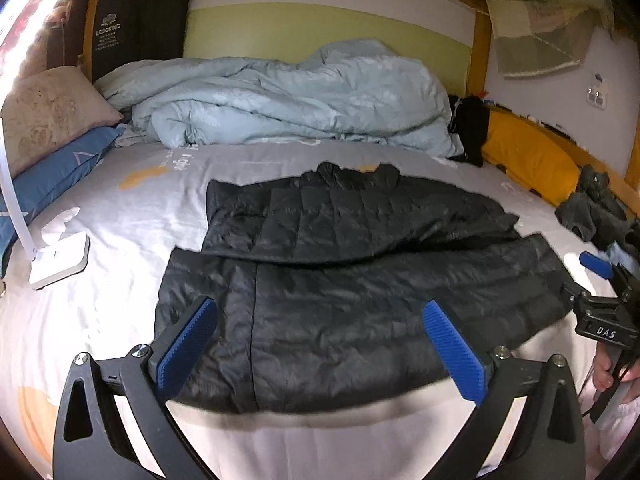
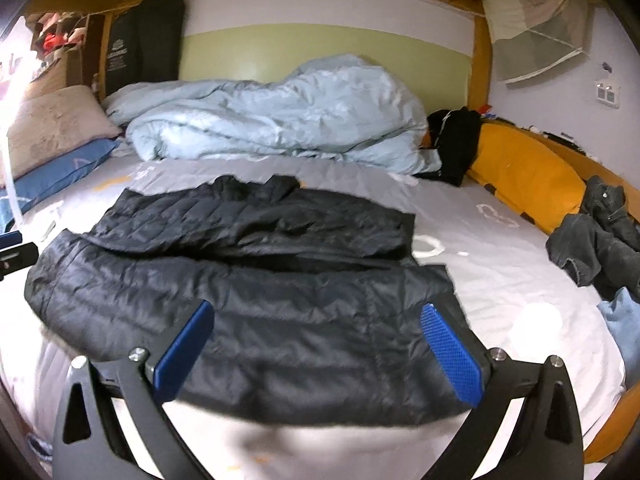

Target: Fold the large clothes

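Quilted black puffer jacket (image 1: 340, 280) lies folded; both grippers' ribbed blue jaws gape empty.

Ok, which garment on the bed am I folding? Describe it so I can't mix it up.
On the grey bed sheet, in front of the heaped pale blue duvet, lies the black quilted puffer jacket, spread across the near edge. Unlike the crumpled dark jeans at the right, it is shiny, stitched in panels and partly folded.

Black quilted puffer jacket (image 1: 340, 280) lies flat on the bed, lower part folded over.
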Action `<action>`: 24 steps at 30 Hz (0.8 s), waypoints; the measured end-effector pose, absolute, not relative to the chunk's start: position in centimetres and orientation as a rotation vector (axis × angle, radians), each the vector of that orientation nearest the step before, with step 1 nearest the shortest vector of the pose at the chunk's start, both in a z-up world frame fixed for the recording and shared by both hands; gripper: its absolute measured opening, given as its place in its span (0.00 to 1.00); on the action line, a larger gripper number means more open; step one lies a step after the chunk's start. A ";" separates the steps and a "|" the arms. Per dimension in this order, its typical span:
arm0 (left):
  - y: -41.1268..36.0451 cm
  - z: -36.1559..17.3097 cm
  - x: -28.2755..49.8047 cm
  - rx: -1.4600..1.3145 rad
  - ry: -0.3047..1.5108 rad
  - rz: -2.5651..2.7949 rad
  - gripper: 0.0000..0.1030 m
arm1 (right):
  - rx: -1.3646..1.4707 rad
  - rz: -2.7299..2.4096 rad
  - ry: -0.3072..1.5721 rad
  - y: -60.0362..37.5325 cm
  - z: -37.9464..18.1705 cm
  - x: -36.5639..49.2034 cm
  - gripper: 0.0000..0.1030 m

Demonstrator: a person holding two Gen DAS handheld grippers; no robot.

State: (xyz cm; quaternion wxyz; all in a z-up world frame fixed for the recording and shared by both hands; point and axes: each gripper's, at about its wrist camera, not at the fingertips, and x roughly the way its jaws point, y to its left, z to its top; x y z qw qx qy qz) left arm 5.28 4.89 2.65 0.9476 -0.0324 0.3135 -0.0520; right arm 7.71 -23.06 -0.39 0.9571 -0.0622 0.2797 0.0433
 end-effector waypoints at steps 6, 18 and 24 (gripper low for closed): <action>4.4 0.6 5.4 -0.041 0.714 -0.111 1.00 | -0.176 0.114 0.631 -22.0 -1.9 7.6 1.00; -0.3 -2.8 5.1 0.209 0.768 -0.155 1.00 | -0.473 0.212 0.610 -17.7 -4.1 5.6 1.00; -2.0 -5.7 6.2 0.312 0.843 -0.138 1.00 | -0.555 0.188 0.691 -16.6 -7.2 6.4 1.00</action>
